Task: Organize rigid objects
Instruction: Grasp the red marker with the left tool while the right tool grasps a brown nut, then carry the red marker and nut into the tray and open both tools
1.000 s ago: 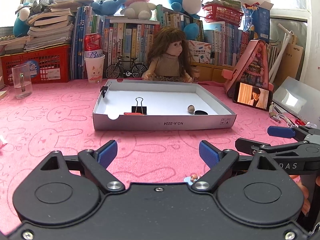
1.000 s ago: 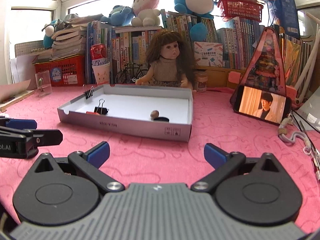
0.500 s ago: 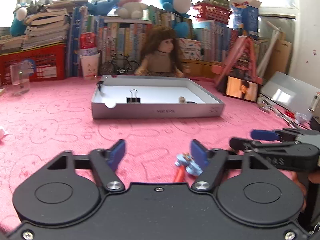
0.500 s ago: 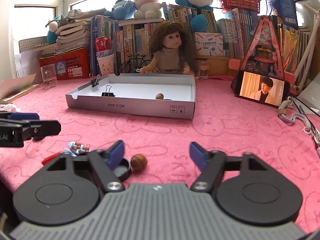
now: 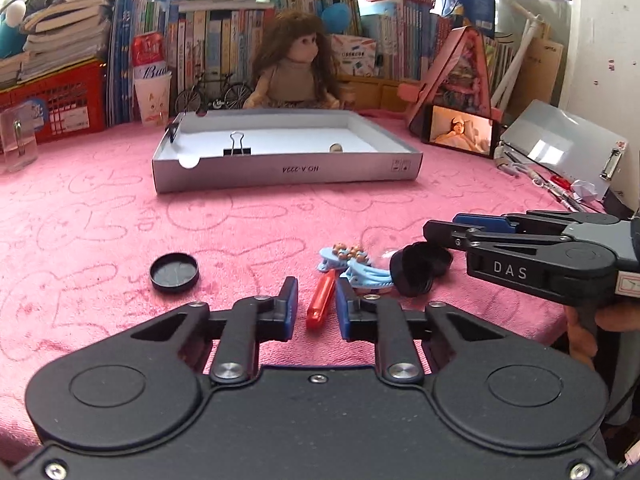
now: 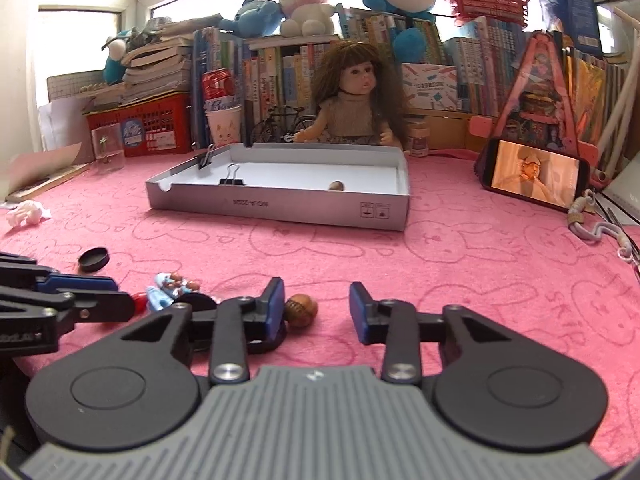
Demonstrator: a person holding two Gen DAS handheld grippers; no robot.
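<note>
A red stick (image 5: pixel 320 300) lies on the pink cloth between the jaws of my left gripper (image 5: pixel 317 306), which are closing; the pads stand clear of it. A blue hair clip (image 5: pixel 352 264) lies just beyond it, with a black lid (image 5: pixel 174 271) to its left. My right gripper (image 6: pixel 316 306) is closing too. A brown ball (image 6: pixel 302 310) sits between its jaws against the left pad, apart from the right one. A black cap (image 5: pixel 418 268) lies under that left finger. The white box (image 5: pixel 280 168) farther off holds a binder clip (image 5: pixel 237 148) and a nut (image 5: pixel 335 147).
Behind the box sits a doll (image 6: pixel 352 108) before rows of books. A phone (image 6: pixel 534 174) leans at the right, near cords (image 6: pixel 600 232) and a clipboard (image 5: pixel 560 148). At the left are a glass (image 6: pixel 107 148), a red crate (image 6: pixel 148 128) and a crumpled tissue (image 6: pixel 26 212).
Both grippers have sunk toward the cloth and their jaws have narrowed a lot. The red stick now lies between the left jaws, the brown ball between the right ones.
</note>
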